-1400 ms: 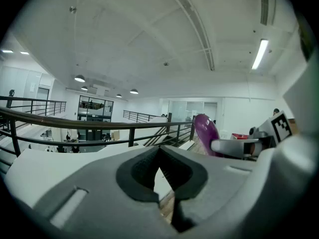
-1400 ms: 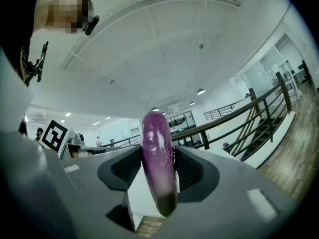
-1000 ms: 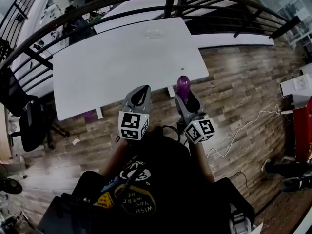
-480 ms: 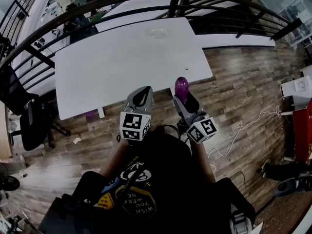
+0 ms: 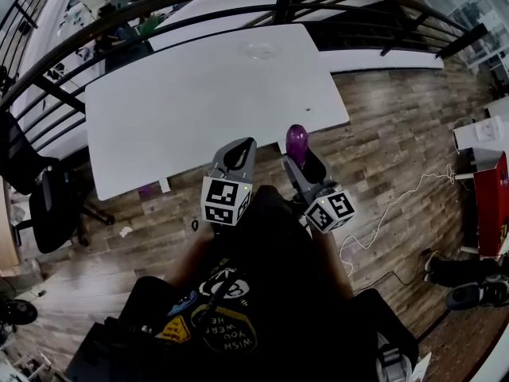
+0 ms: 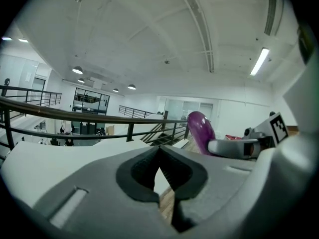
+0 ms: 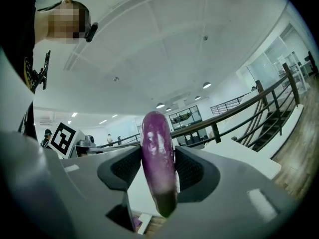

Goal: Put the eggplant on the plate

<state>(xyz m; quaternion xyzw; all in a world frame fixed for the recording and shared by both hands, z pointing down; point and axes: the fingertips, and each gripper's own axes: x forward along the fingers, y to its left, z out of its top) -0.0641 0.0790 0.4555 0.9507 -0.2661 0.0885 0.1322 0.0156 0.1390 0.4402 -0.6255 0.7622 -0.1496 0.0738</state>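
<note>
A purple eggplant [image 5: 297, 140] stands upright between the pads of my right gripper [image 5: 301, 157], which is shut on it just off the near edge of the white table [image 5: 199, 110]. In the right gripper view the eggplant [image 7: 157, 153] fills the gap of the right gripper [image 7: 158, 169], and both pads press its sides. My left gripper [image 5: 240, 151] is beside it on the left, with its jaws [image 6: 159, 156] shut and holding nothing. The eggplant [image 6: 201, 131] also shows in the left gripper view. A clear plate [image 5: 261, 51] lies near the table's far edge.
A black curved railing [image 5: 159, 6] runs behind the table. A dark office chair [image 5: 44, 205] stands at the left. A pale cable [image 5: 390, 213] trails over the wooden floor at the right, near a red object [image 5: 495, 205].
Both grippers have moved slightly forward toward the table's near edge. The eggplant stays gripped in the right gripper.
</note>
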